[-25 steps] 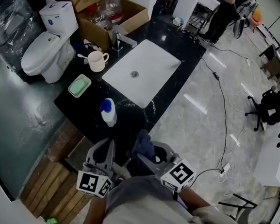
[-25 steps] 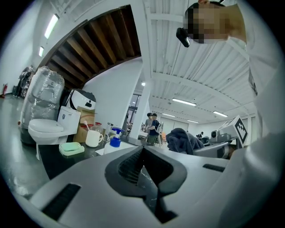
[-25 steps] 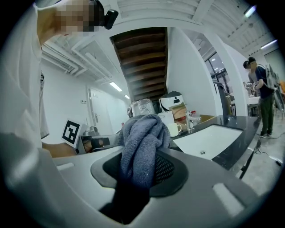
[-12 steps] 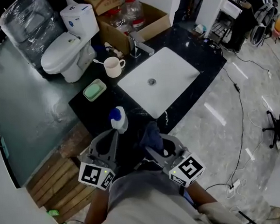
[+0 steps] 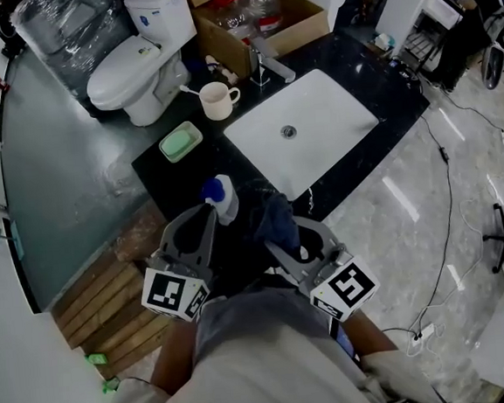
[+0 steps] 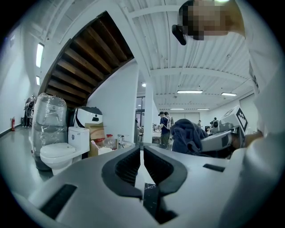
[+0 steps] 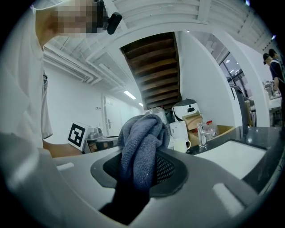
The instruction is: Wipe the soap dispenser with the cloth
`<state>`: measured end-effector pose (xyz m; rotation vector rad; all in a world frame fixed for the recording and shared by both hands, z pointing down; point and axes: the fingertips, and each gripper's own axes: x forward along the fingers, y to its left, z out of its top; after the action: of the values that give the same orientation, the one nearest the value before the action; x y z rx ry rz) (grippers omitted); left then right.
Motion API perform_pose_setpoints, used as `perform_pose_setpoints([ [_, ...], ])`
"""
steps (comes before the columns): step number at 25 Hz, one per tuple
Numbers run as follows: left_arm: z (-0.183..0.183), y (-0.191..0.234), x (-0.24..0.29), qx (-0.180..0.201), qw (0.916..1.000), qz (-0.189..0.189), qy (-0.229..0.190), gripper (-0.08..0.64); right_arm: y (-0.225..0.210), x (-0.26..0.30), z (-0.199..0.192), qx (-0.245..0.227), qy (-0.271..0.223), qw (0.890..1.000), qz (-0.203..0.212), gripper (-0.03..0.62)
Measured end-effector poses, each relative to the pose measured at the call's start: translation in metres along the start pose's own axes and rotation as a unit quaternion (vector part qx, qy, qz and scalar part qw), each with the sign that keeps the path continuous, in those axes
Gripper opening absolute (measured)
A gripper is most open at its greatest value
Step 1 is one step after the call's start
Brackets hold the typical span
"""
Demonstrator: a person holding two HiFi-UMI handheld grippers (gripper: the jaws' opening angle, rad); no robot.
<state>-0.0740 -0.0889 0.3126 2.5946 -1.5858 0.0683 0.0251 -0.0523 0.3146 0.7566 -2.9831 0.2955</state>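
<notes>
The soap dispenser (image 5: 223, 198), a white bottle with a blue pump, stands on the black counter (image 5: 180, 180) near its front edge. My left gripper (image 5: 206, 215) is held level just short of it, on its near side, jaws shut with nothing between them (image 6: 141, 153). My right gripper (image 5: 277, 240) is shut on a bunched blue-grey cloth (image 5: 275, 219), to the right of the dispenser. In the right gripper view the cloth (image 7: 140, 151) bulges up out of the jaws. The dispenser shows in neither gripper view.
A white sink (image 5: 303, 130) with a faucet (image 5: 266, 63) is set into the counter. A cream mug (image 5: 217, 100) and a green soap dish (image 5: 181, 143) stand left of it. Behind are a toilet (image 5: 139, 61) and a cardboard box (image 5: 253, 16). Wooden planks (image 5: 103, 306) lie below left.
Both grippers have come forward toward the counter together, and the left tips now sit close to the dispenser. The cloth has stayed in the right gripper.
</notes>
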Motion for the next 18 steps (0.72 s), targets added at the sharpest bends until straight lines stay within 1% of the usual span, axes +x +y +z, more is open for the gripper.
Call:
perform_pose_setpoints([
  [6, -0.002, -0.001, 0.007, -0.008, 0.9999, -0.008, 0.002, 0.008, -0.005, 0.009, 0.0, -0.002, 0.01, 1.0, 0.006, 0.12],
  [11, -0.002, 0.004, 0.007, -0.008, 1.0, 0.001, -0.002, 0.008, -0.009, 0.019, -0.002, -0.007, 0.024, 1.0, 0.016, 0.12],
  [18, -0.011, 0.012, 0.005, -0.019, 0.9997, 0.014, 0.006, 0.008, -0.015, 0.025, -0.005, -0.011, 0.037, 0.999, 0.025, 0.12],
])
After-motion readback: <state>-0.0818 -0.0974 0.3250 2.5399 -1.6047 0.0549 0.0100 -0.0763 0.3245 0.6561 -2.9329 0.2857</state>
